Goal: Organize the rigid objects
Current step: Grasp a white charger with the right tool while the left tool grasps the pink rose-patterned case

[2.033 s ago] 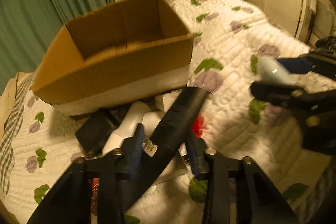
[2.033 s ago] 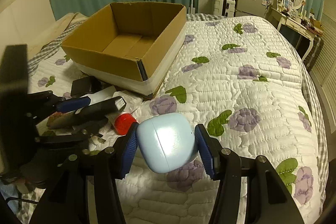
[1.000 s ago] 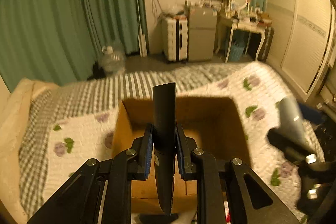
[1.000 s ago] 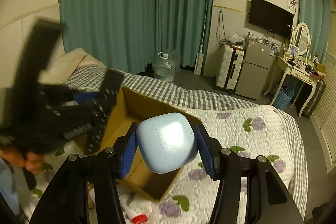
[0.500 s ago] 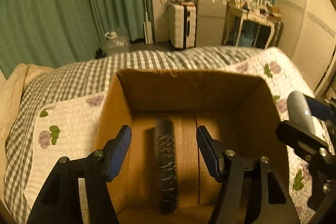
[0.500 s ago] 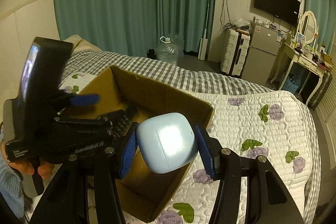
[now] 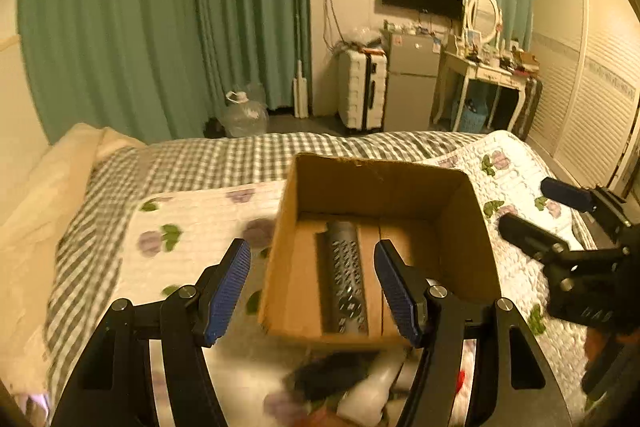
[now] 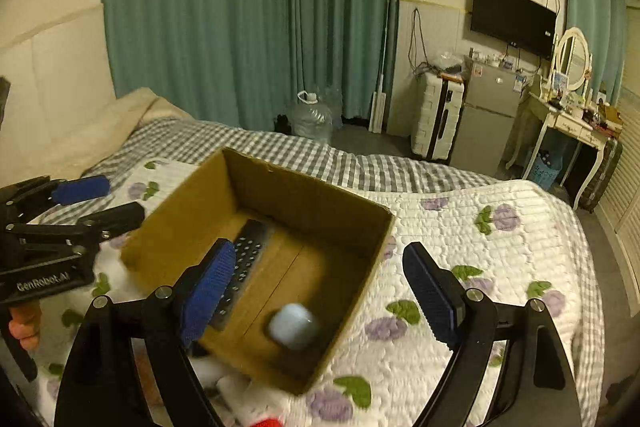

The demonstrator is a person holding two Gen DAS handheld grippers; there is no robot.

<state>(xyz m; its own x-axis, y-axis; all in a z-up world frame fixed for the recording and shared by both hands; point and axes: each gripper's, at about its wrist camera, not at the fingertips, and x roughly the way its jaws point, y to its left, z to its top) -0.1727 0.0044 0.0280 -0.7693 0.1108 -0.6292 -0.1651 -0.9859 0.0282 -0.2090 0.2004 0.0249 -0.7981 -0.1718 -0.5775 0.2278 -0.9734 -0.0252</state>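
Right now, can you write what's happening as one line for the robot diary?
left hand-held gripper: open | right hand-held gripper: open | black remote control: in brown cardboard box | pale blue rounded case: in box

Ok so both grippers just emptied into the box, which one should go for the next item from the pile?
Probably left. The left gripper is open, and its view shows the leftover pile directly beneath it, in front of the cardboard box. The right gripper, also open, hangs over the box's interior and the quilt.
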